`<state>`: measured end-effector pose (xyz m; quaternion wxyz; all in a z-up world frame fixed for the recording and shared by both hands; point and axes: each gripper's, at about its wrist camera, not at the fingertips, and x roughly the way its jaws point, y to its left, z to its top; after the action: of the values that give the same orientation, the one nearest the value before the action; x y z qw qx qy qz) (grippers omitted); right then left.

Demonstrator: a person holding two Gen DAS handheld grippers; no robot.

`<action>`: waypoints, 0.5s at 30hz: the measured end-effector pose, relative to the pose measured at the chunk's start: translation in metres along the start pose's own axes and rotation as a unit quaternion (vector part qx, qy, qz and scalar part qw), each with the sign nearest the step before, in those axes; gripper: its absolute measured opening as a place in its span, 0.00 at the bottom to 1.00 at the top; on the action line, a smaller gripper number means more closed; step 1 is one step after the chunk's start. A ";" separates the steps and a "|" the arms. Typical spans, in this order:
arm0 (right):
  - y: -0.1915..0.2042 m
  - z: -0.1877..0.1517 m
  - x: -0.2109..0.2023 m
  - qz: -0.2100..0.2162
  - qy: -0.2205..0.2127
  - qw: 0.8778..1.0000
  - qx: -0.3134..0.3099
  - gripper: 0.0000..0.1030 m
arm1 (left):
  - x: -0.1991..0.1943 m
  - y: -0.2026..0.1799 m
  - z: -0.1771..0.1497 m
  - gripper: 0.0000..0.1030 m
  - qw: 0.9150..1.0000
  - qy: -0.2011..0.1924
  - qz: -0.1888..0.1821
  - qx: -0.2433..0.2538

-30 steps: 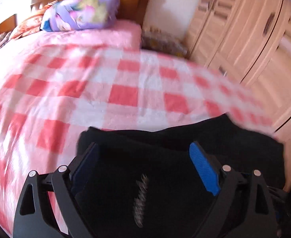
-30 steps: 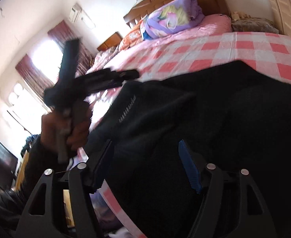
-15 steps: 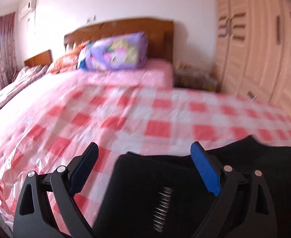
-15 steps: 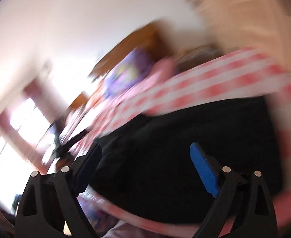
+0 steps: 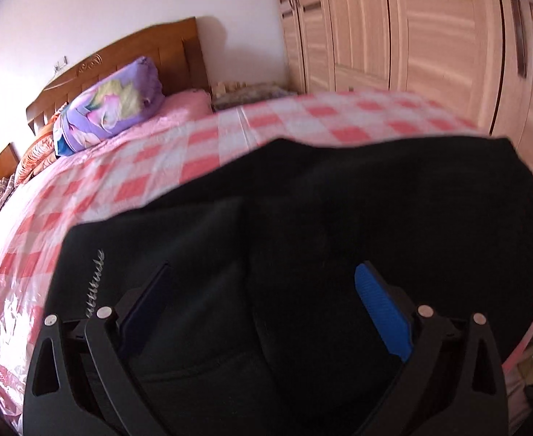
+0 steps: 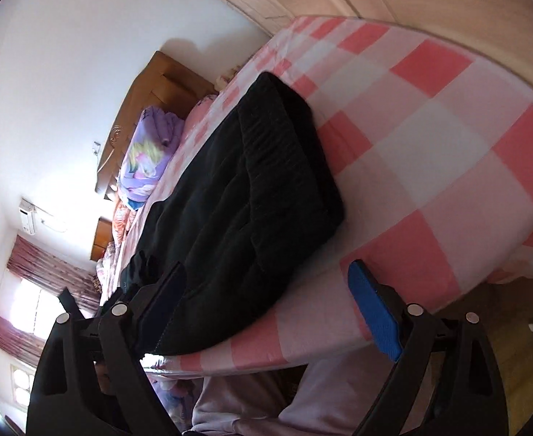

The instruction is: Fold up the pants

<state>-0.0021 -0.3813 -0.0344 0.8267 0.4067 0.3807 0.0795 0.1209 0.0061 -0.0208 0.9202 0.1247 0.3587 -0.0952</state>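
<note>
From the left wrist, the left gripper [image 5: 263, 296] hung wide open and empty, its jaws having just opened further, over the black pants [image 5: 339, 225] lying folded on the checked bed [image 5: 150, 181].

From the right wrist, the right gripper [image 6: 266, 296], also wide and empty, faced the pants' [image 6: 252, 196] thick, soft edge, likely the best place to pinch.

I see a bed [image 5: 230, 138] with a checked pink cover and wooden headboard [image 5: 128, 58] against a white wall [image 5: 121, 0], upper left. A pale wardrobe [image 5: 412, 36] fills the upper right; bright curtained windows [image 6: 30, 301] glow lower left.
</note>
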 end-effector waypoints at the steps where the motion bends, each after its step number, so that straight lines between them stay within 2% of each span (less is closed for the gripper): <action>1: 0.003 0.002 0.005 0.000 0.002 1.000 -0.005 0.87 | 0.007 0.000 -0.004 0.97 1.000 0.009 -0.006 -0.003; 5: 0.014 0.012 0.024 -0.001 0.010 1.000 -0.018 0.91 | 0.016 0.015 -0.011 0.99 0.996 0.023 -0.057 -0.067; 6: 0.017 0.013 0.028 0.000 0.010 1.000 -0.019 0.96 | 0.016 0.015 -0.011 0.99 0.996 0.023 -0.057 -0.064; 11: 0.022 0.011 0.033 -0.011 -0.008 1.000 -0.011 0.94 | 0.015 0.012 -0.013 0.99 0.997 0.021 -0.055 -0.059; 12: 0.021 0.008 0.030 -0.020 -0.013 1.000 -0.015 0.78 | 0.014 0.011 -0.013 0.99 0.997 0.021 -0.054 -0.058; 13: 0.016 0.006 0.027 -0.044 -0.024 0.999 -0.016 0.53 | 0.014 0.011 -0.012 0.99 0.997 0.021 -0.053 -0.057; 14: 0.011 0.004 0.025 -0.051 -0.031 0.998 -0.009 0.47 | 0.014 0.011 -0.012 0.99 0.997 0.021 -0.053 -0.056; 15: 0.003 0.003 0.023 -0.029 -0.037 0.999 0.005 0.43 | 0.014 0.011 -0.011 0.99 0.997 0.021 -0.054 -0.056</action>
<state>0.0165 -0.3709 -0.0440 0.8402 0.4018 0.3622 0.0384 0.1267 0.0184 -0.0369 0.9113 0.0550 0.3894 -0.1219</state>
